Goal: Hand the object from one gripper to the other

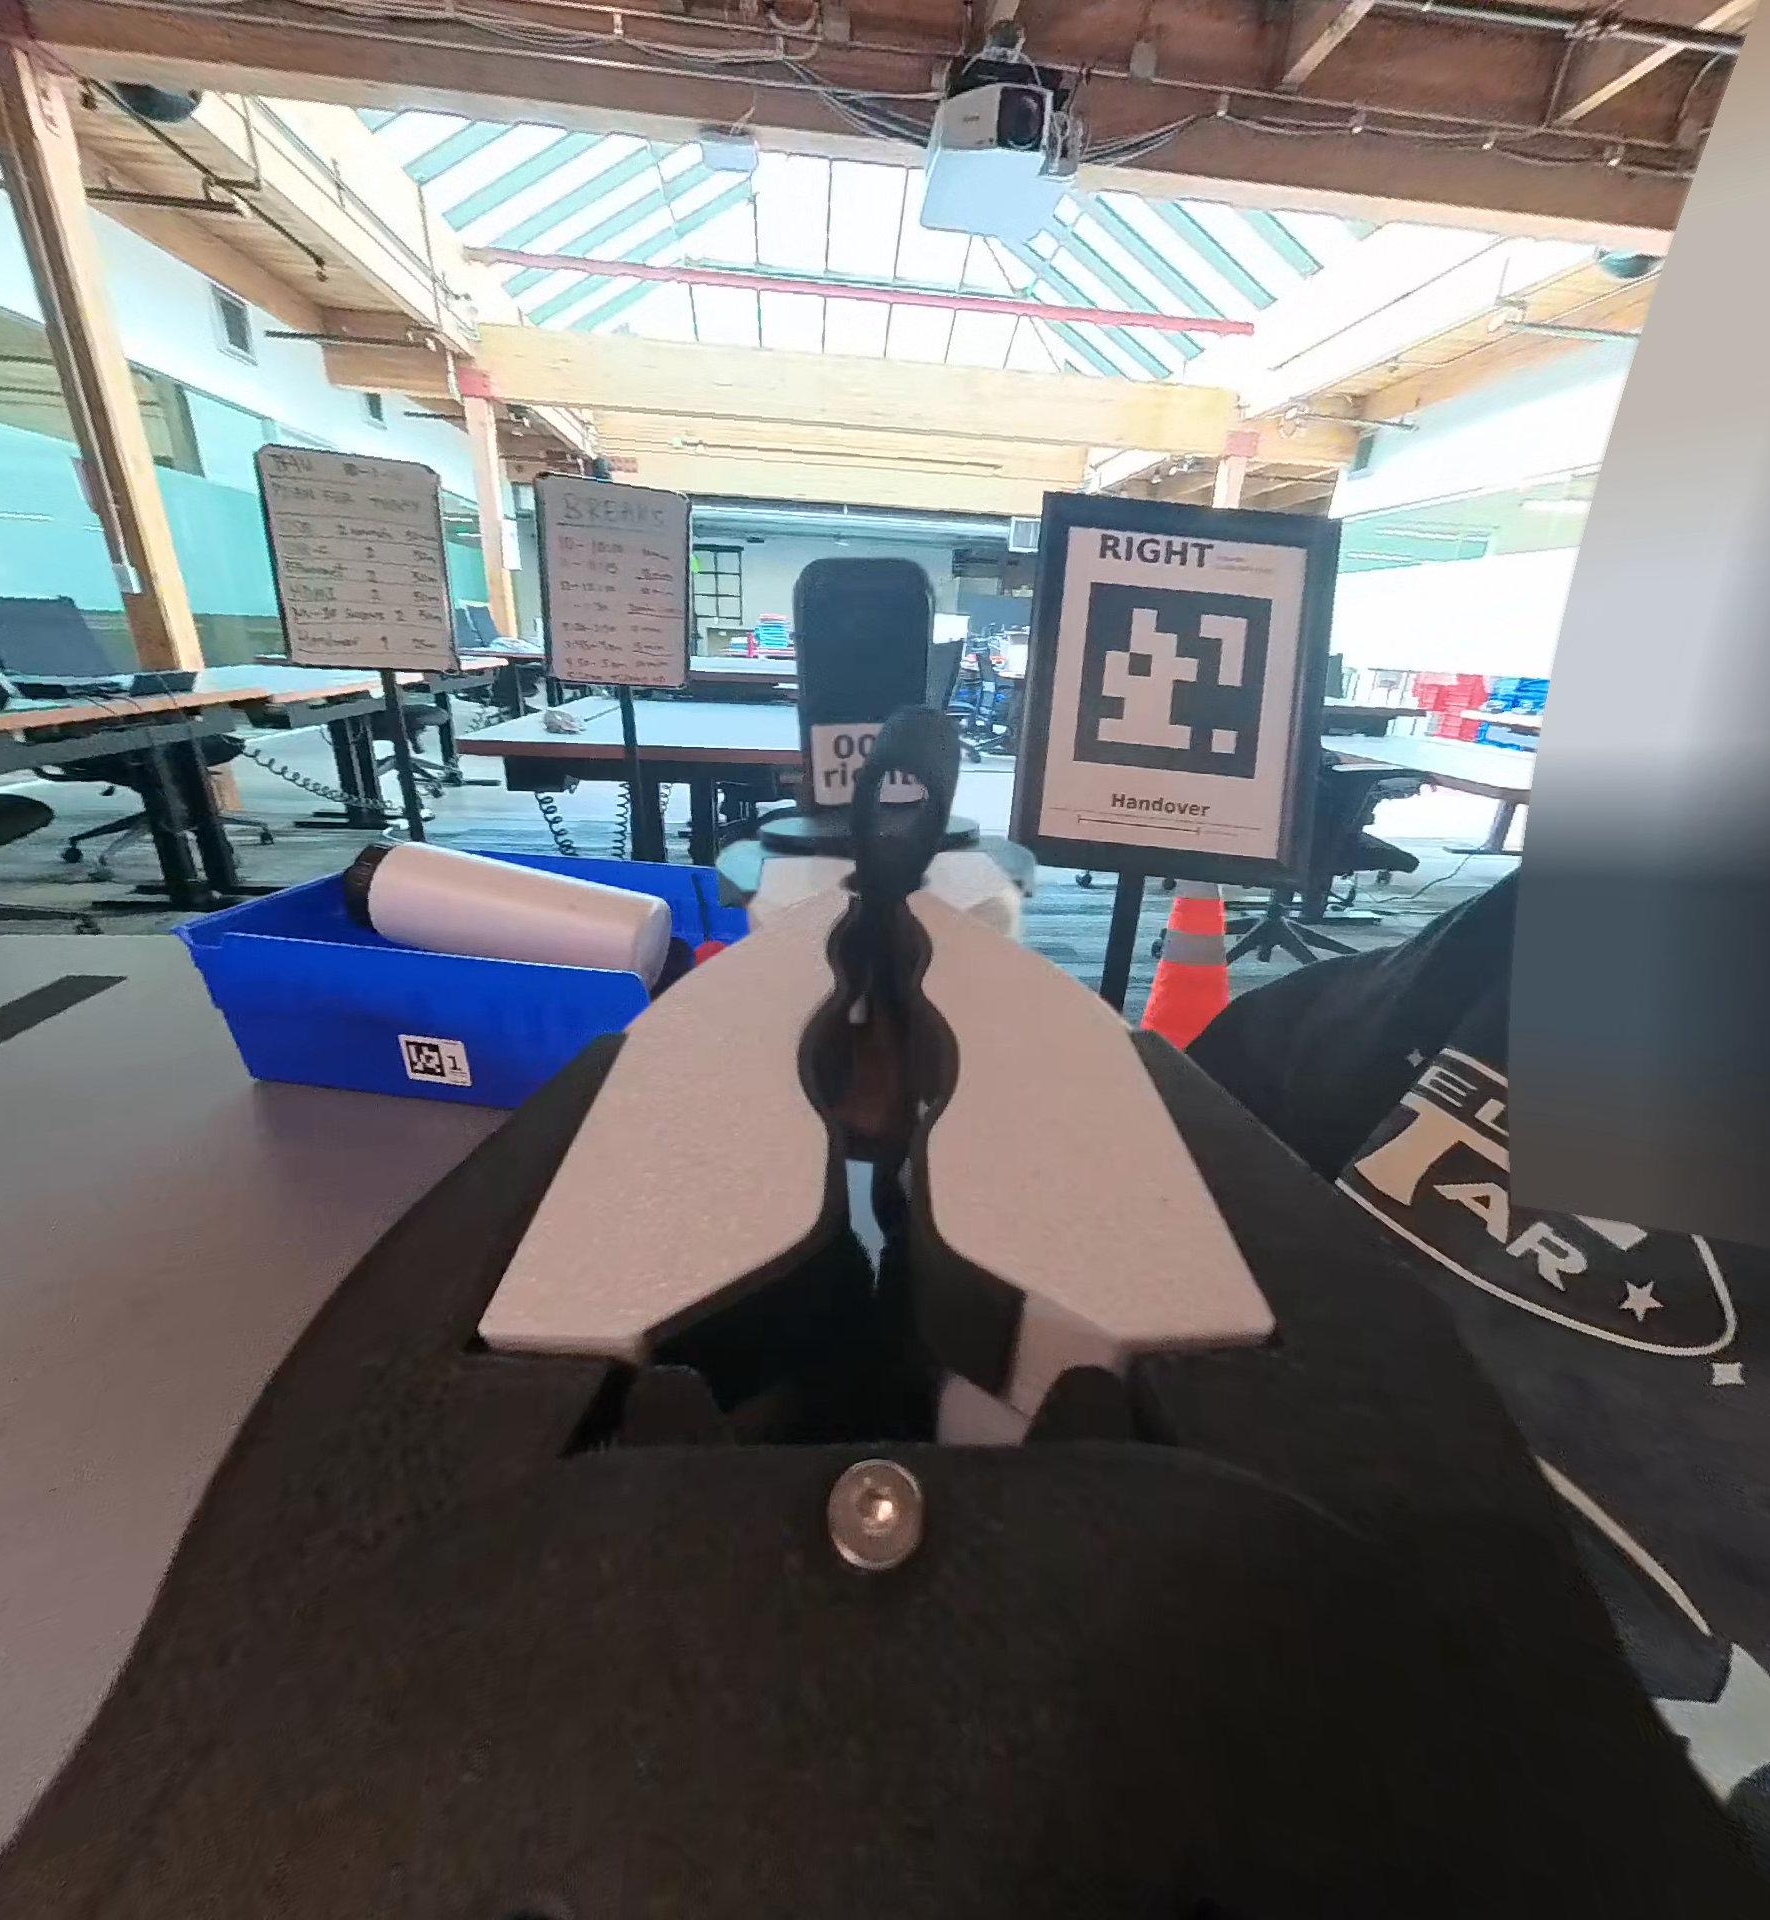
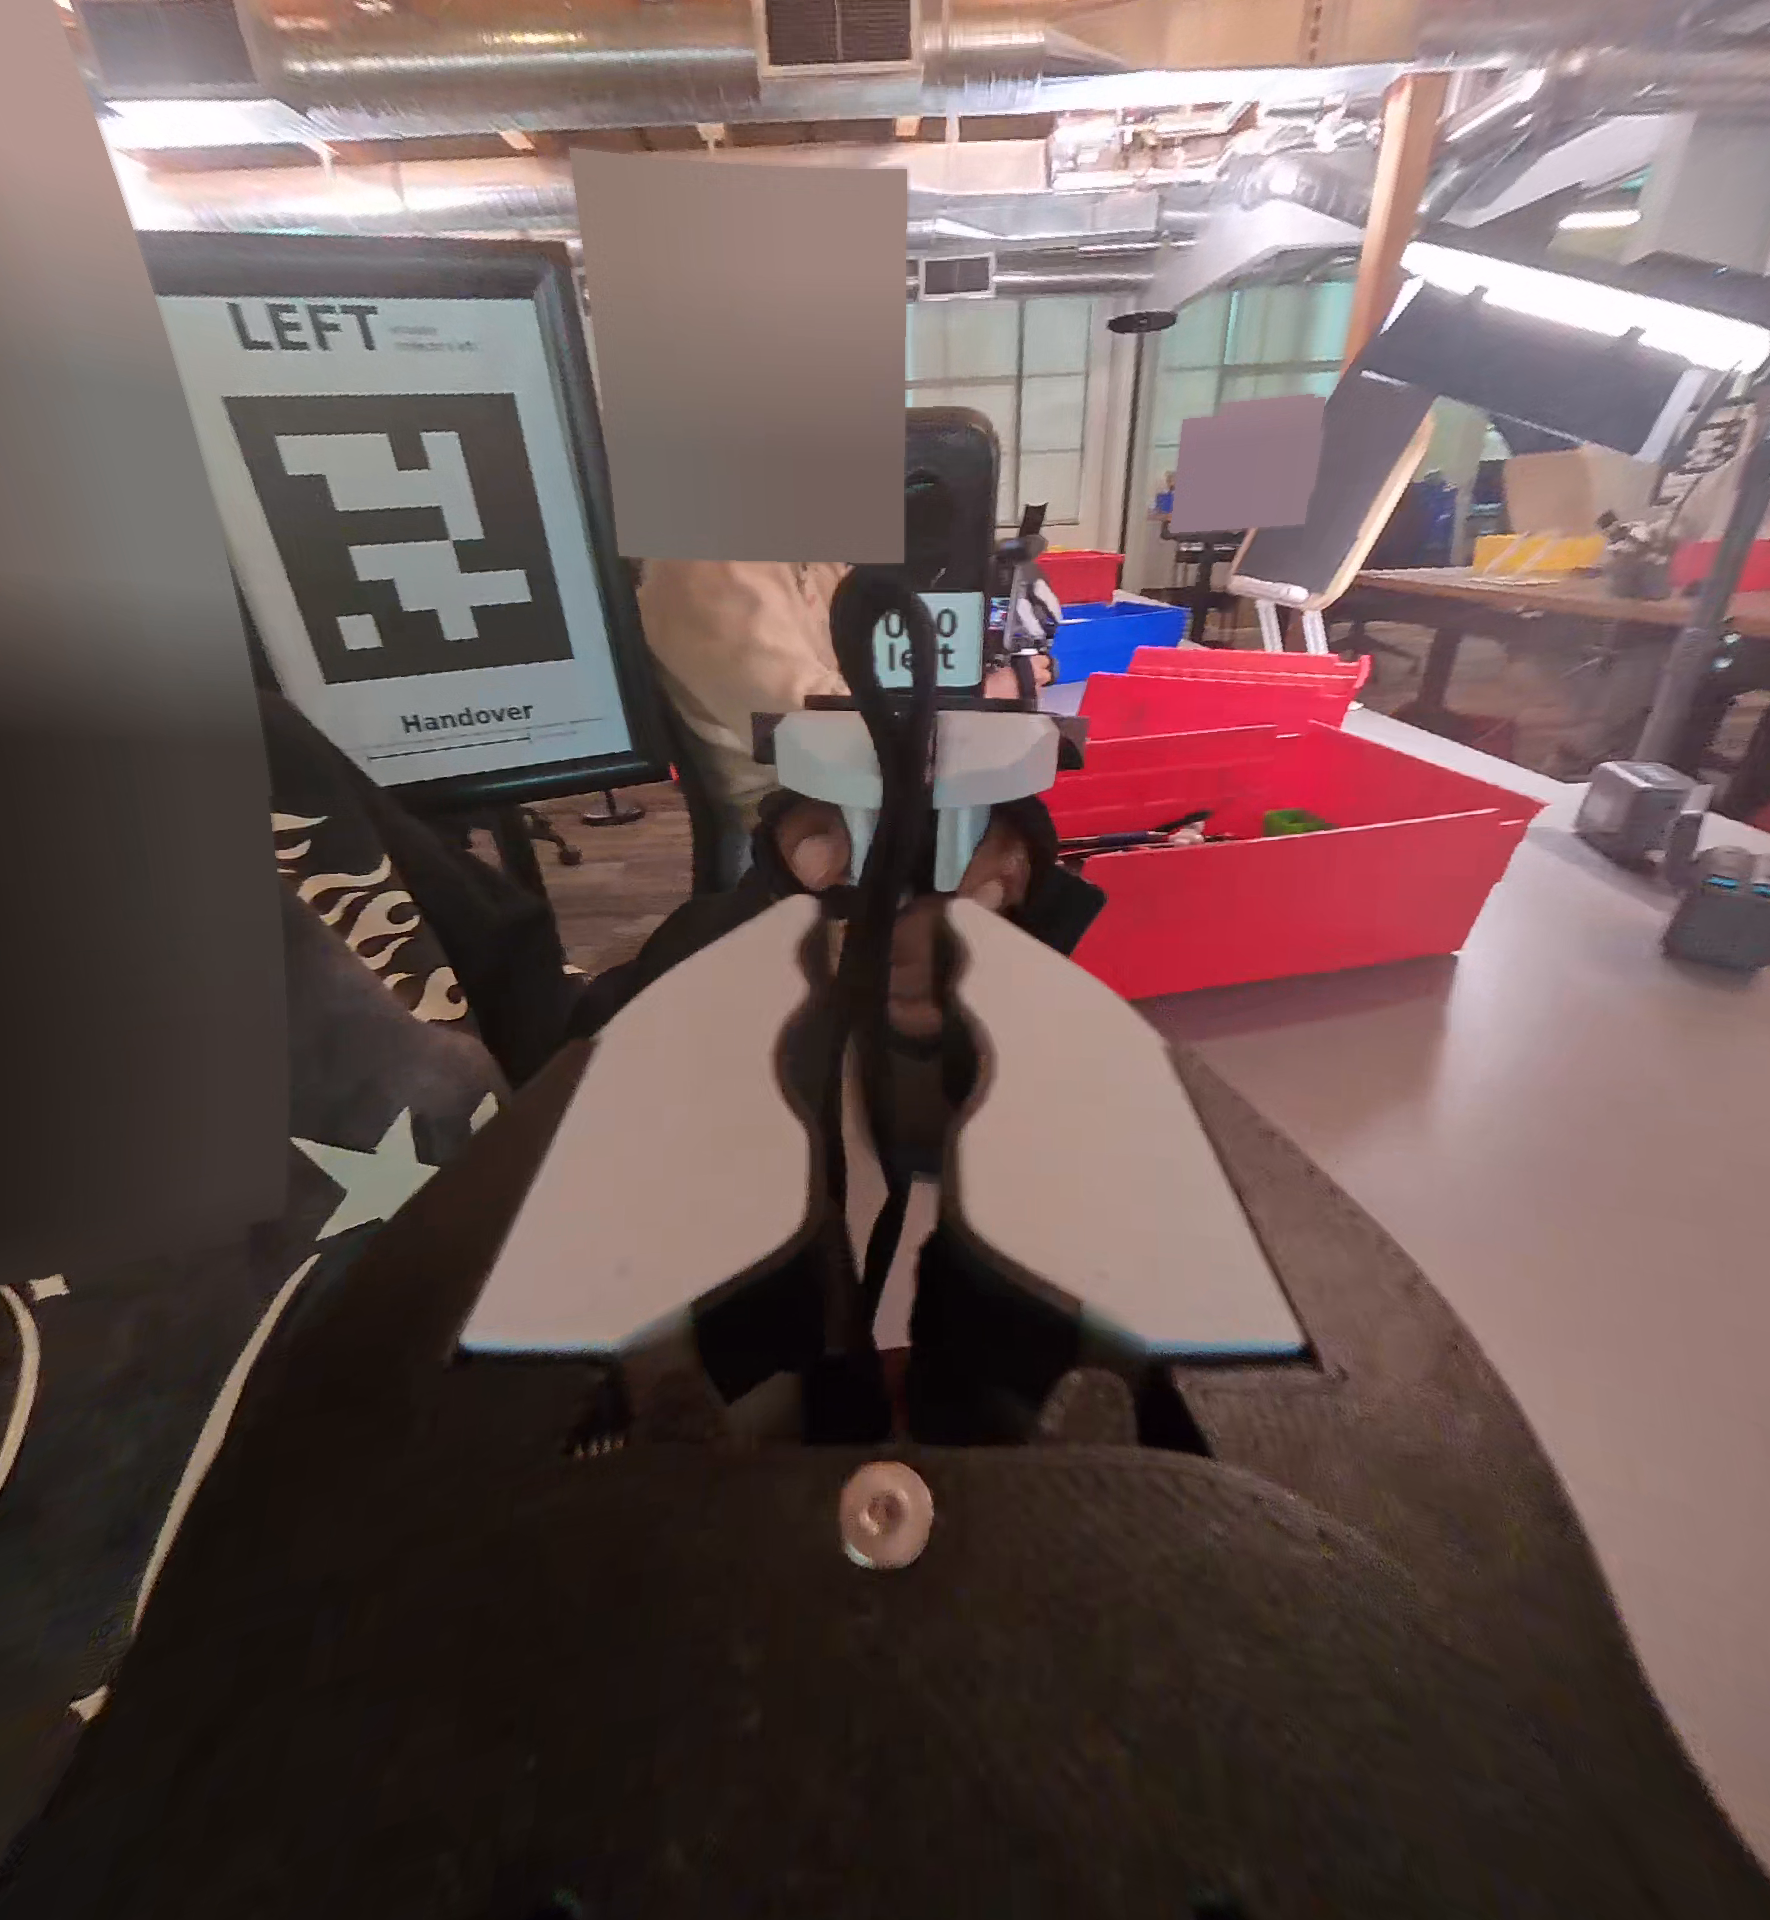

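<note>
Holding a thin black cord (image 1: 876, 997) between its nearly closed white fingers, the left gripper (image 1: 879, 914) has the cord running up the middle, with a loop (image 1: 902, 790) above the tips. The right gripper (image 2: 886, 914) is also almost closed, and the same cord (image 2: 886, 831) passes between its fingers; whether it presses the cord or only surrounds it I cannot tell. The two grippers face each other, tips close together, above the grey surface (image 1: 133, 1247). I judge the cord as very light, soft and limp, so it will sag and swing; it is better to take it close to the other gripper's tips, where it is held tight, not on the free loop. It is not fragile, but it is thin and may slip through the wavy gaps of the fingers. I count one cord and two grippers. On the surface I also see one blue bin (image 1: 424, 997) with one white bottle (image 1: 507, 904) in it, and at least two red bins (image 2: 1276, 883).
</note>
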{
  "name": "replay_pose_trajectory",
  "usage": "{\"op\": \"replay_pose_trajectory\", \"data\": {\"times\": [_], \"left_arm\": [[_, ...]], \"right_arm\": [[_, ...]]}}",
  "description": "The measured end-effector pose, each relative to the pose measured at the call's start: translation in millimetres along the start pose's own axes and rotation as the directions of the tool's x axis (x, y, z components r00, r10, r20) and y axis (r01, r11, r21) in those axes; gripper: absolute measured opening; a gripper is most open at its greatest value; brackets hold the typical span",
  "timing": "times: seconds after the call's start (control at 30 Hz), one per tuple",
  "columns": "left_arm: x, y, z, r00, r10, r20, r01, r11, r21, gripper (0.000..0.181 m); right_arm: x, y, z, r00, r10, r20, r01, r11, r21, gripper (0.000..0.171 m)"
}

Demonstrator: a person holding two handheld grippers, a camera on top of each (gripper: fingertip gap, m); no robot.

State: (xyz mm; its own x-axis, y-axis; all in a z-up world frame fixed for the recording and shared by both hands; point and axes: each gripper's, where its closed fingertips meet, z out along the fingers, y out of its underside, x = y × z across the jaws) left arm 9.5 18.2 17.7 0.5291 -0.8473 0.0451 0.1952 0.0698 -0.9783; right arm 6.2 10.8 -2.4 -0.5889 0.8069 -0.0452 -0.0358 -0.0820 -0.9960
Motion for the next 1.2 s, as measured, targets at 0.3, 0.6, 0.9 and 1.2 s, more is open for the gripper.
{"op": "replay_pose_trajectory", "data": {"times": [0.3, 0.6, 0.9, 1.2], "left_arm": [[-11.9, -2.5, 1.0, 0.996, -0.069, 0.061, 0.066, 0.997, 0.044, 0.031], [-12.5, 17.8, 11.7, 0.995, -0.087, 0.055, 0.09, 0.995, -0.052, 0.036], [-12.8, 41.5, 14.0, 0.996, -0.042, 0.072, 0.057, 0.975, -0.213, 0.043], [-28.9, 15.8, 16.4, 0.979, 0.014, 0.205, -0.014, 1.0, -0.004, 0.026]], "right_arm": [[11.3, -11.1, -5.6, 0.996, 0.086, -0.036, -0.083, 0.993, 0.09, 0.005], [18.8, -27.5, -16.9, 0.988, 0.129, -0.081, -0.111, 0.973, 0.2, 0.004], [36.7, -48.9, -45.2, 0.973, 0.174, -0.152, -0.111, 0.928, 0.356, 0.004], [34.4, -36.2, -27.4, 0.968, 0.139, -0.208, -0.079, 0.958, 0.275, 0.005]]}}
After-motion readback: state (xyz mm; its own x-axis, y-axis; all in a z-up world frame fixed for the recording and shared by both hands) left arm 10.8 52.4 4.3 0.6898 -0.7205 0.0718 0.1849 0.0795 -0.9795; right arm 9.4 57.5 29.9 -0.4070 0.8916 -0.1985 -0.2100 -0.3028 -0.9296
